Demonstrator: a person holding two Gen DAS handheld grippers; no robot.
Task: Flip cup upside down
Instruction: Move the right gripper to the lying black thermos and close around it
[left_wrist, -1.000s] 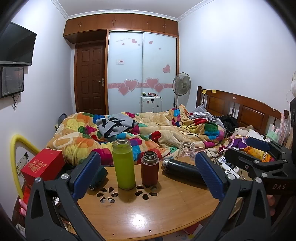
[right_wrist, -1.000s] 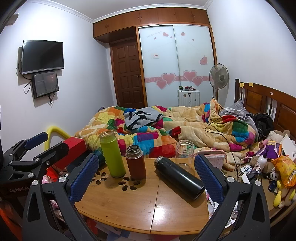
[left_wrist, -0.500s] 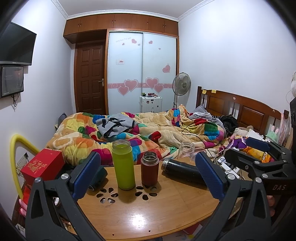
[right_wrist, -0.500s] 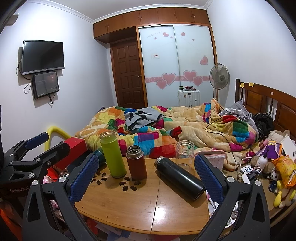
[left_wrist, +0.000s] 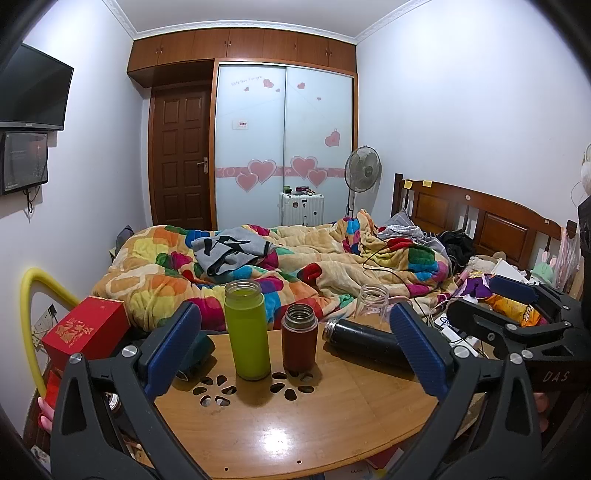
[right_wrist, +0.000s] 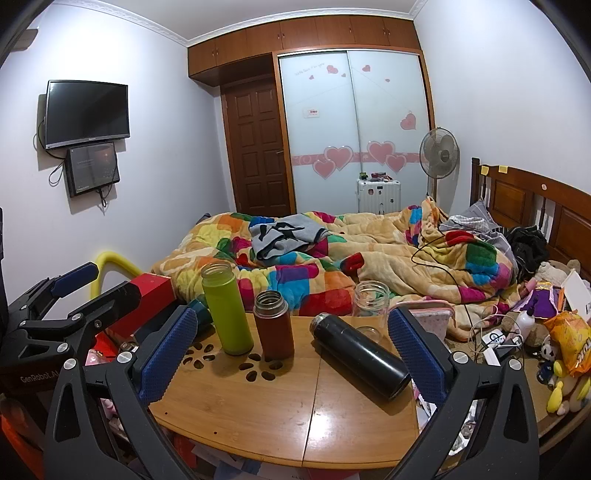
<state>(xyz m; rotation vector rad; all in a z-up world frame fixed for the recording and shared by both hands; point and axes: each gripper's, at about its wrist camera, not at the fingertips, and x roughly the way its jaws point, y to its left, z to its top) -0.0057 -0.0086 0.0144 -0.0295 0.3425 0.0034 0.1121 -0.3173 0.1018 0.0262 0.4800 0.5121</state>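
My left claw (left_wrist: 295, 343) stands wide, its blue-padded fingers (left_wrist: 173, 345) spread to either side of the bottles and gripping nothing; my right claw (right_wrist: 293, 349) is likewise spread wide and empty, hanging over the near edge of the wooden desk (right_wrist: 258, 402); each claw shows at the margin of the other's view, the right one at the right edge of the left camera and the left one at the left edge of the right camera; between my right fingers, on the desk, the black flask (right_wrist: 360, 356) lies on its side, open mouth toward the far left, base toward me and close to the right pad; just left of it stands the brown-red flask (right_wrist: 274, 325), upright and uncapped, and beside that, apart but near, the taller lime-green bottle (right_wrist: 226, 308), also upright with its mouth open; both stand by the flower-shaped cutouts (right_wrist: 255, 365) in the desktop; behind the black flask, at the far edge of the desk, a clear glass cup (right_wrist: 370, 301) stands upright, mouth up; left of the desk sits a red box (left_wrist: 86, 330) with gold lettering, and a yellow tube (left_wrist: 29, 314) arches beside it; beyond the desk the bed carries a rumpled patchwork blanket (right_wrist: 332, 258) with a grey garment (right_wrist: 282, 236) on it; a standing fan (right_wrist: 439, 155) is by the wooden headboard, and a television (right_wrist: 86, 114) hangs on the left wall.
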